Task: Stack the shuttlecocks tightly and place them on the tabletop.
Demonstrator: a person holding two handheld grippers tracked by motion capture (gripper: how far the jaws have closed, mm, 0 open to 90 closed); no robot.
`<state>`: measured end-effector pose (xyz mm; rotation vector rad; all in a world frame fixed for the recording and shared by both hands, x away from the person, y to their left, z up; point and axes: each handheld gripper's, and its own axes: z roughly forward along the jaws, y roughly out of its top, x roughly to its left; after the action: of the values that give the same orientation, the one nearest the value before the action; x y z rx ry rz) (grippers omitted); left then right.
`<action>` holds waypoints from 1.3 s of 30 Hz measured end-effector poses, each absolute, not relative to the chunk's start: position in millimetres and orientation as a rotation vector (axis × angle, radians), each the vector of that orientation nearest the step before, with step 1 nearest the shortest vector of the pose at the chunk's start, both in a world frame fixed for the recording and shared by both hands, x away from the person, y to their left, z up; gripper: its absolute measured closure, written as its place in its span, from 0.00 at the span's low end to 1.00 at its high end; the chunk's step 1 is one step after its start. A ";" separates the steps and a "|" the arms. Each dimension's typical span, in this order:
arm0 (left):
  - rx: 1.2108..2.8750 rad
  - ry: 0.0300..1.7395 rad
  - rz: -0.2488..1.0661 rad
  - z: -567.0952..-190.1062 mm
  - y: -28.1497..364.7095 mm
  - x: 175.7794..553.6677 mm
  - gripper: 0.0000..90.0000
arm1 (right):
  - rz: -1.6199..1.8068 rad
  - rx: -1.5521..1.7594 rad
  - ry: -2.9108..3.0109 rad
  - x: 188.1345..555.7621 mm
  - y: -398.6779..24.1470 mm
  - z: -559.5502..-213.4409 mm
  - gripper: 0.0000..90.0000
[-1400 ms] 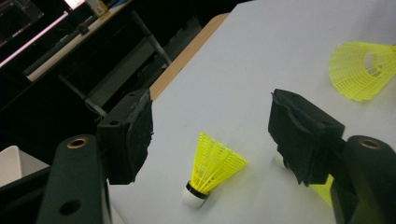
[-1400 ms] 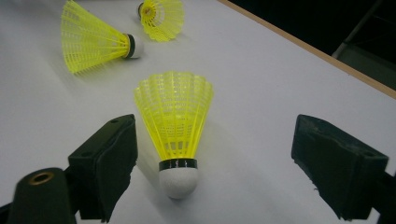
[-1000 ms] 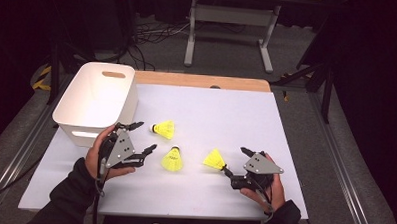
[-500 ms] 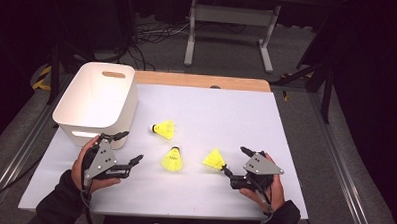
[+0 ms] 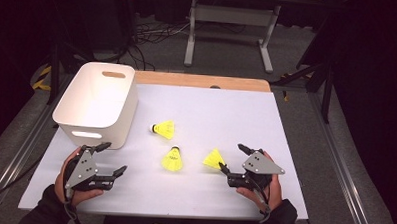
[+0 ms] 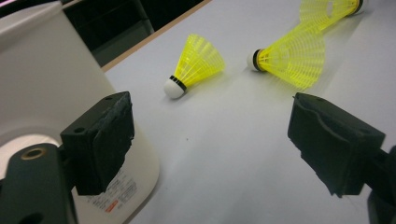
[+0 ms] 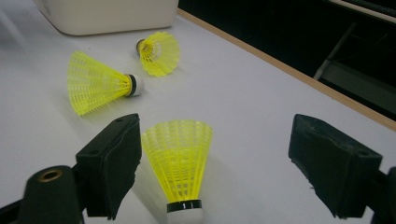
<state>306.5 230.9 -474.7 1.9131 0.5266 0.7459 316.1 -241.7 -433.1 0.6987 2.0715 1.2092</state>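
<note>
1. Currently right gripper (image 5: 231,158) is open, the nearest shuttlecock (image 7: 178,164) lying between its jaws, unpinched.
2. Left gripper (image 5: 110,160) has just been opening, nothing between the jaws; the bin (image 5: 94,104) is just beside it.
3. Risk: closing on the flimsy skirt could crush it or squirt the shuttlecock out forward.

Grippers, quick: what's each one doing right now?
Left gripper: open, jaws just widened, holding nothing.
Right gripper: open, a yellow shuttlecock between its jaws, ungripped.
</note>
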 end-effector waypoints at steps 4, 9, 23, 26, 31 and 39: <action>1.912 0.534 0.724 -477.0 238.4 305.7 0.11 | 1.212 0.694 2.062 314.5 -238.5 -429.4 0.20; 1.875 0.580 0.718 -475.7 249.0 305.2 0.08 | 1.215 0.668 2.059 312.6 -229.0 -421.4 0.21; 1.934 0.556 0.681 -482.3 255.1 309.8 0.08 | 1.232 0.597 2.119 319.5 -185.6 -418.3 0.21; 1.923 0.558 0.671 -482.2 255.7 309.8 0.08 | 1.239 0.597 2.136 324.1 -173.2 -417.0 0.21; 1.910 0.542 0.647 -481.2 254.4 310.6 0.08 | 1.261 0.576 2.189 333.2 -148.3 -424.1 0.23; 1.924 0.515 0.629 -481.0 251.0 311.4 0.09 | 1.189 0.530 2.298 343.2 -113.5 -444.2 0.31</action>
<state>311.4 251.0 -481.0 1.9241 0.5153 0.6287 343.2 -113.5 -444.2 0.5299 2.2979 1.1891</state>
